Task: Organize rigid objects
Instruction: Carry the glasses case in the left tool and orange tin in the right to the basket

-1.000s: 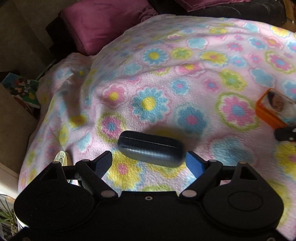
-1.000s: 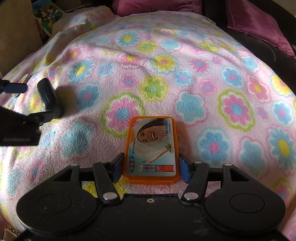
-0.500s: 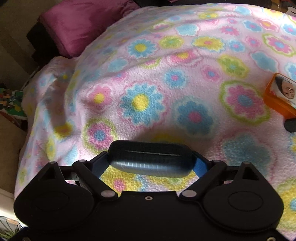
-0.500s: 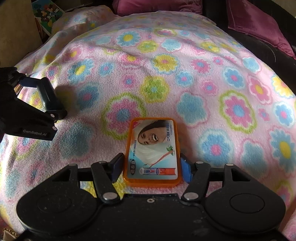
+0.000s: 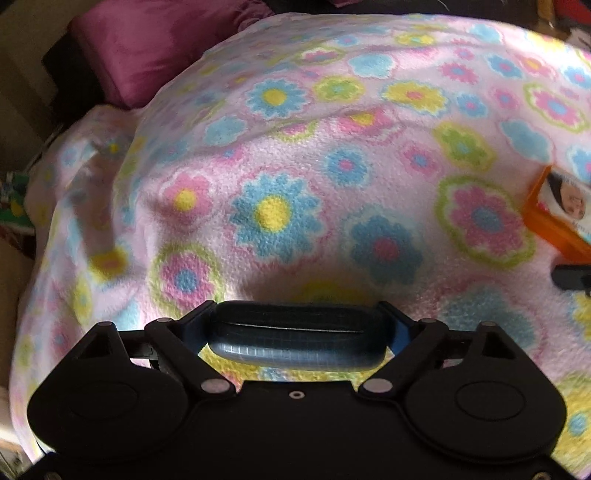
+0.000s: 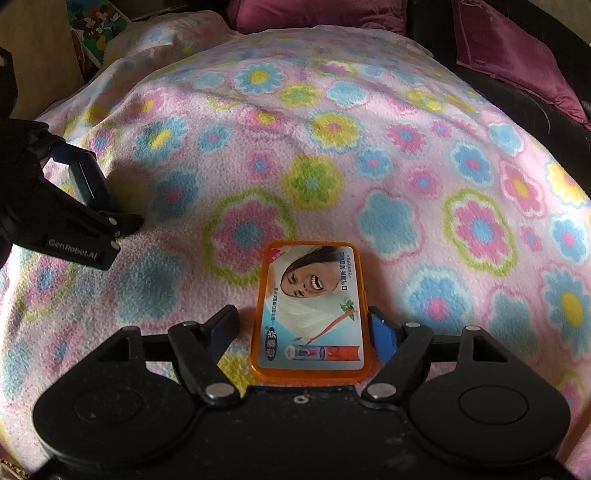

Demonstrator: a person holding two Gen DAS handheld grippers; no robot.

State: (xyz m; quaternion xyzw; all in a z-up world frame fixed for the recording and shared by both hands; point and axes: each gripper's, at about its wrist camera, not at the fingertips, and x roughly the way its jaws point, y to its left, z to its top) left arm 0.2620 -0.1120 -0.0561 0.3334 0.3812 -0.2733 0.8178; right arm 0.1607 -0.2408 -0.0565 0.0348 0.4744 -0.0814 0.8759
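Note:
A dark, oblong hard case [image 5: 295, 339] lies crosswise between the fingers of my left gripper [image 5: 295, 314]. The jaws are closing and both pads meet its ends. From the right wrist view the same case [image 6: 86, 177] shows in the left gripper [image 6: 99, 188] at the far left, low over the blanket. An orange flat box [image 6: 310, 295] with a printed face on its lid lies on the blanket inside my right gripper [image 6: 300, 317]. Those jaws are opening: the left finger [image 6: 223, 325] stands clear of the box, the right one is close beside it. The box [image 5: 557, 206] also shows at the left view's right edge.
A pink flowered blanket [image 6: 332, 147] covers a rounded, sloping bed. Magenta pillows [image 5: 155, 55] [image 6: 517, 55] lie along the far edge. A cartoon-printed item [image 6: 96, 22] and a brown panel [image 6: 37, 55] stand beyond the blanket's left side.
The left gripper moved forward around the dark case and closed on its ends. The right gripper's jaws spread away from the orange box, which stayed in place.

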